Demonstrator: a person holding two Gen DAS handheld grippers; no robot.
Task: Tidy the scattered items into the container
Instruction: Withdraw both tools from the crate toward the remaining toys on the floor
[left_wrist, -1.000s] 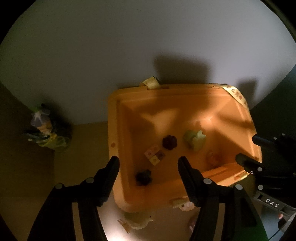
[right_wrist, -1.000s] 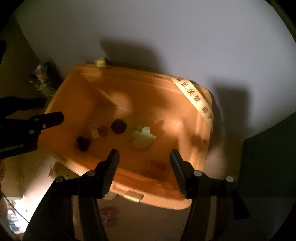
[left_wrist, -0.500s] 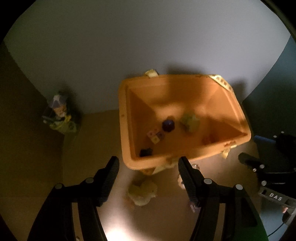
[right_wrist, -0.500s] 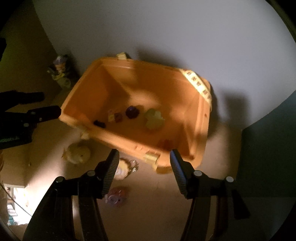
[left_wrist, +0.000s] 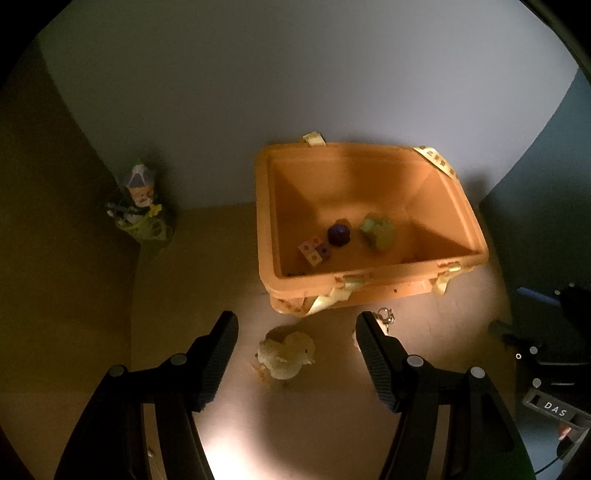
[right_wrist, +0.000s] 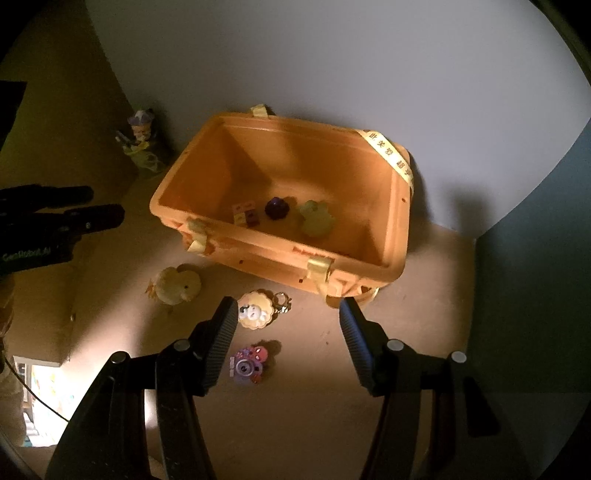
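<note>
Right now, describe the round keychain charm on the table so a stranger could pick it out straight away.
Find the orange bin against the white wall. On the brown tabletop just in front of its near wall lies a round yellow charm with a scalloped edge, a white animal face and a metal clasp. The fluffy yellow chick beside it is plush, and the purple camera toy lies nearer the right gripper.

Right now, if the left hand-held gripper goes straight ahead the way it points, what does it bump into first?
Probably the yellow chick. It lies on the floor between the open fingers of the left hand-held gripper, in front of the orange bin. Depth is hard to judge, so it might meet bare floor just short of it.
</note>
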